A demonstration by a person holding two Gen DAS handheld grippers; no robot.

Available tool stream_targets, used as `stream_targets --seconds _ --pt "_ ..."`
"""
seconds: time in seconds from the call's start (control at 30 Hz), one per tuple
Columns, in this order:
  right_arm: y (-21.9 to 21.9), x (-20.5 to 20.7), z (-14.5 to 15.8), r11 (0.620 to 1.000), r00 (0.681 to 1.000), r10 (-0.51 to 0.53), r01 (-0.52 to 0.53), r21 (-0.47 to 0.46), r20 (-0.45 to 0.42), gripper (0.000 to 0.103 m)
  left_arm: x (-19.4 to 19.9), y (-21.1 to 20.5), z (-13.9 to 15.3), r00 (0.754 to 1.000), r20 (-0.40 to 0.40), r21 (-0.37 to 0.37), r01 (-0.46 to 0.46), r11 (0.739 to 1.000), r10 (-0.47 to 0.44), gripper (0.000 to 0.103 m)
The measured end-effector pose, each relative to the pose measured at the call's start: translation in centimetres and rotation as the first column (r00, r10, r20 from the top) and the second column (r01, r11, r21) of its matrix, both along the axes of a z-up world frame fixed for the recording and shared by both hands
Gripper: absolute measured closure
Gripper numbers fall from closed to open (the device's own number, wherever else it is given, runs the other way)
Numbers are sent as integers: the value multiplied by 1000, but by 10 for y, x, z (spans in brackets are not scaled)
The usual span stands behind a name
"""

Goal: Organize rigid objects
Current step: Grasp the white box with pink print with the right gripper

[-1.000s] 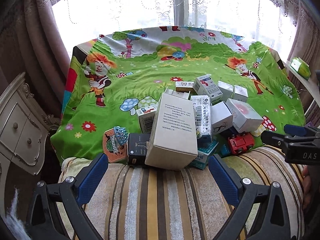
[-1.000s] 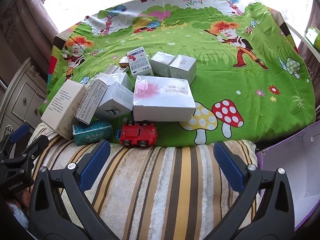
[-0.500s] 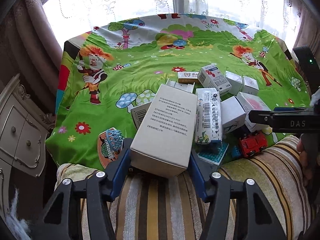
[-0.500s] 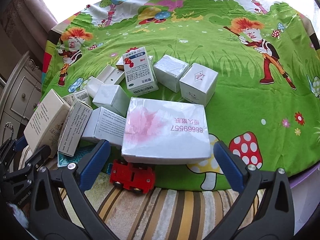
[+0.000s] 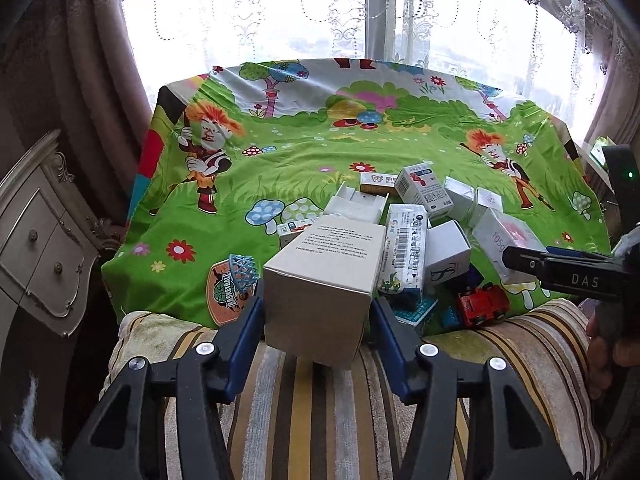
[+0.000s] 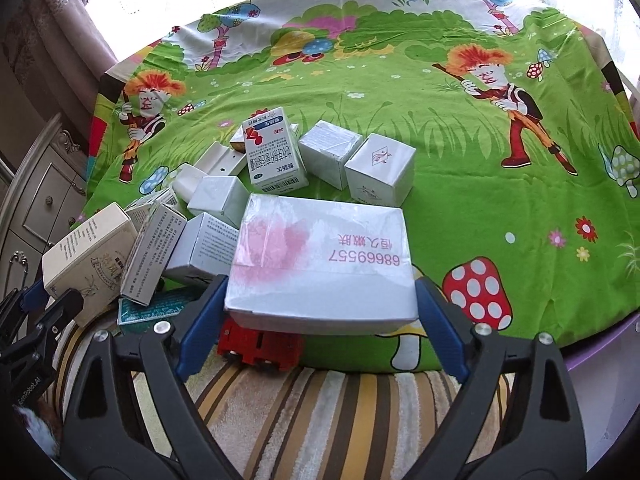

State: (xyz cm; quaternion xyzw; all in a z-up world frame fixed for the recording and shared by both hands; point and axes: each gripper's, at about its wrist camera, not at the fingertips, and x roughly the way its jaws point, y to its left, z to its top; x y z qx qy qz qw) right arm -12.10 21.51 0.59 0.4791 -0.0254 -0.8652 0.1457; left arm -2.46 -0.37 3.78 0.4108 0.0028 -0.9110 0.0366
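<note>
Left wrist view showed the left gripper [image 5: 318, 320] clamped on a tall cream carton [image 5: 324, 280], its blue pads pressed to both side walls and the carton tipped up at the near edge of the pile. The right gripper [image 6: 320, 308] straddled a flat white box with a pink smudge [image 6: 324, 260]; its pads sat at the box's near corners, seemingly touching, though a firm grip could not be confirmed.

By my reading the sorting had barely begun: every other piece was unsorted, heaped on the cartoon tablecloth [image 6: 460, 152]. A red toy car [image 5: 482, 304] sat at about 4 o'clock from the cream carton, a blue-and-white medicine box [image 6: 274, 152] stood at 11 o'clock of the pink-smudged box, and two white cubes lay at its 12 o'clock.

A second earlier both pairs of fingers stood wide and empty over the striped towel [image 5: 320, 420]. The left jaws had closed onto the carton first; the right jaws had just been closing with the box between them.
</note>
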Motion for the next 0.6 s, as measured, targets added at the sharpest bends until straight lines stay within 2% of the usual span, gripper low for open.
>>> stream_targets --seconds 0.23,0.37,0.6 --pt "15 43 20 999 998 -42 41 -20 -52 11 28 4 18 997 -82 40 14 999 -11 48" --pt "26 65 23 998 997 -60 58 -26 -54 11 46 12 27 993 -115 58 43 997 -36 48" --pt "51 100 28 993 990 -118 116 -21 -81 12 69 50 37 971 -142 92 205 975 -190 49"
